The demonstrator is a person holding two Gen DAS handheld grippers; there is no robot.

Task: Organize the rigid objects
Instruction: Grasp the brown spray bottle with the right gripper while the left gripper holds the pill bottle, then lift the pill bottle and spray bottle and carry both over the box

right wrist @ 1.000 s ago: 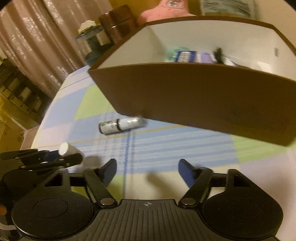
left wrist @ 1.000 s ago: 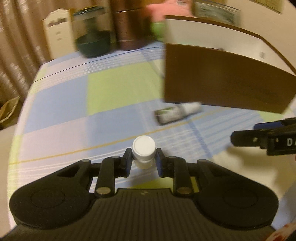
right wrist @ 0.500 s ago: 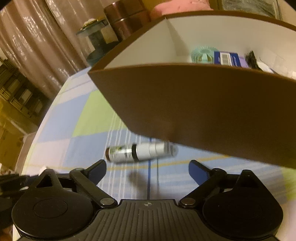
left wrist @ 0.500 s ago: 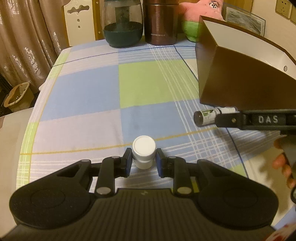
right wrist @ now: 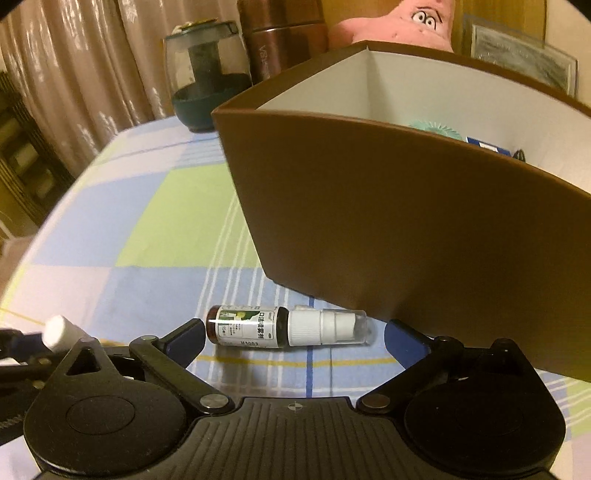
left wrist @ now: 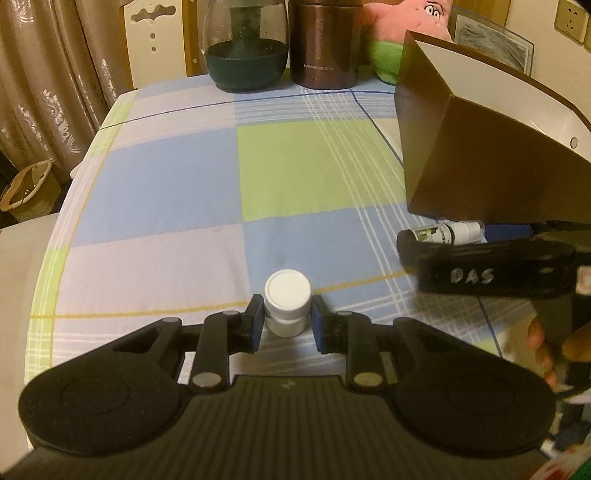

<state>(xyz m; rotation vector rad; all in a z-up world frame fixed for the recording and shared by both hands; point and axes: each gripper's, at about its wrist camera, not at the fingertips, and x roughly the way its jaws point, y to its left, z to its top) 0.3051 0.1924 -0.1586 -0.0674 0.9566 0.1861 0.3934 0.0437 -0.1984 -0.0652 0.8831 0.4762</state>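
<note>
My left gripper (left wrist: 287, 320) is shut on a small white capped jar (left wrist: 286, 302), held upright above the checked tablecloth. The jar also shows at the left edge of the right wrist view (right wrist: 59, 331). A small brown spray bottle (right wrist: 284, 327) with a white nozzle lies on its side on the cloth, just in front of the brown box (right wrist: 388, 221). My right gripper (right wrist: 294, 338) is open, its fingers on either side of the bottle, not touching it. In the left wrist view the bottle (left wrist: 441, 234) is partly hidden behind the right gripper body (left wrist: 487, 271).
The brown box (left wrist: 480, 162) has white inside walls and holds a teal round item (right wrist: 436, 129) and a blue packet (right wrist: 487, 144). At the table's far edge stand a glass jar (left wrist: 245, 48), a brown canister (left wrist: 325, 48) and a pink plush toy (left wrist: 402, 33).
My right gripper has come down and forward, so the spray bottle now lies between its open fingers. My left gripper still holds the white jar in nearly the same place.
</note>
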